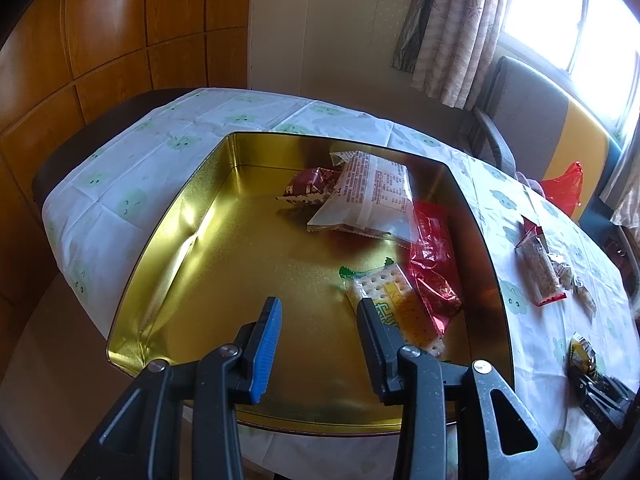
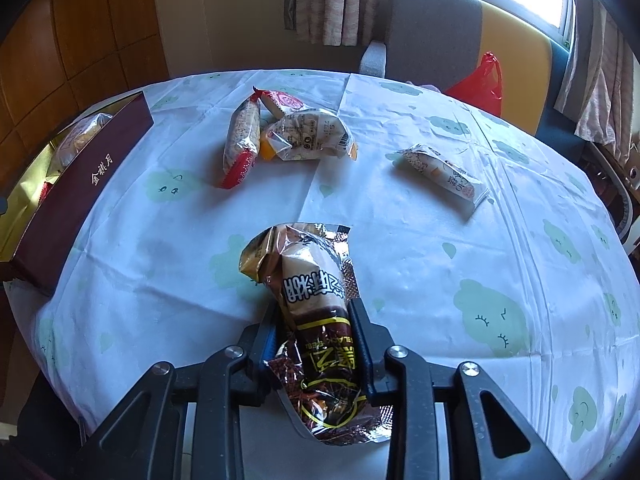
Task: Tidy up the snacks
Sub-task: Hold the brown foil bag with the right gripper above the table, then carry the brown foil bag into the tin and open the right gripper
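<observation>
A gold tin box lies open on the table; in the right wrist view its maroon side is at the left. Inside lie a white packet, a dark red packet, a red foil packet and a cracker packet. My left gripper is open and empty above the box, beside the cracker packet. My right gripper is shut on a brown and black snack packet over the table. A red-ended bar, a crumpled clear packet and a small white packet lie on the cloth.
The table has a white cloth with green cloud faces. A grey and yellow chair stands beyond it with a red plastic bag on it. Curtains and a bright window are behind. Wooden panels line the left wall.
</observation>
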`<state>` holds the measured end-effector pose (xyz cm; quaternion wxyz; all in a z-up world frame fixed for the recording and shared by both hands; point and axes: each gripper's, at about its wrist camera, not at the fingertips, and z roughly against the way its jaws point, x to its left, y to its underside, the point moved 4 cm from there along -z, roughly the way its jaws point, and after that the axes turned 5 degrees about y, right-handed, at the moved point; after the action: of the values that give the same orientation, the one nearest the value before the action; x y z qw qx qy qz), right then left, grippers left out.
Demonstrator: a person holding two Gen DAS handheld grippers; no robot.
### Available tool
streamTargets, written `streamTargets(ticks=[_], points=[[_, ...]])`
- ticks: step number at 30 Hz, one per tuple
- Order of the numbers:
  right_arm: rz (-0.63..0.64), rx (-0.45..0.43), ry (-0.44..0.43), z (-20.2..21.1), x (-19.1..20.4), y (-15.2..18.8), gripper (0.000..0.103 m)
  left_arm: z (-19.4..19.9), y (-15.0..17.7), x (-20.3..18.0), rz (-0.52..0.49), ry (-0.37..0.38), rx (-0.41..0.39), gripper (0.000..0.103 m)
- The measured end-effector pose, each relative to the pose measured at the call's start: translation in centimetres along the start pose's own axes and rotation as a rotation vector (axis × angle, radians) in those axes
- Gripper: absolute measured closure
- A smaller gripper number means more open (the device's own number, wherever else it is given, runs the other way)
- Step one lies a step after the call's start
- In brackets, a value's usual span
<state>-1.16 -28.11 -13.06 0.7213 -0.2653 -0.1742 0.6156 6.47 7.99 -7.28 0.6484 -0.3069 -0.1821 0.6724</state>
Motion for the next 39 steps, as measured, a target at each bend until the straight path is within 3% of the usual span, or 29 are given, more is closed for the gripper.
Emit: streamTargets(ticks=[14,18,31,39], points=[[0.017,0.042,-0.109,0.5,2.7,-0.1,0.072,0.3,-0.2,0.2,-0.005,-0.015,-0.024,0.063],[-0.047,0.072,-0.203,0.9,3.2,-0.6,0.075,0.5,-0.3,0.3,-0.006,-0.023,-0.032,0.063],[-0.091,0.074,-0.268,2.0,4.0,-1.9,0.077,0.4,-0.5,0.9,0.004,-0.031,-0.032,0.063],[0.009,0.043,-0.362,4.6,8.5,-3.6,0.077,0.9,-1.7,3.1,0.048,-0.071,-0.061,0.063]])
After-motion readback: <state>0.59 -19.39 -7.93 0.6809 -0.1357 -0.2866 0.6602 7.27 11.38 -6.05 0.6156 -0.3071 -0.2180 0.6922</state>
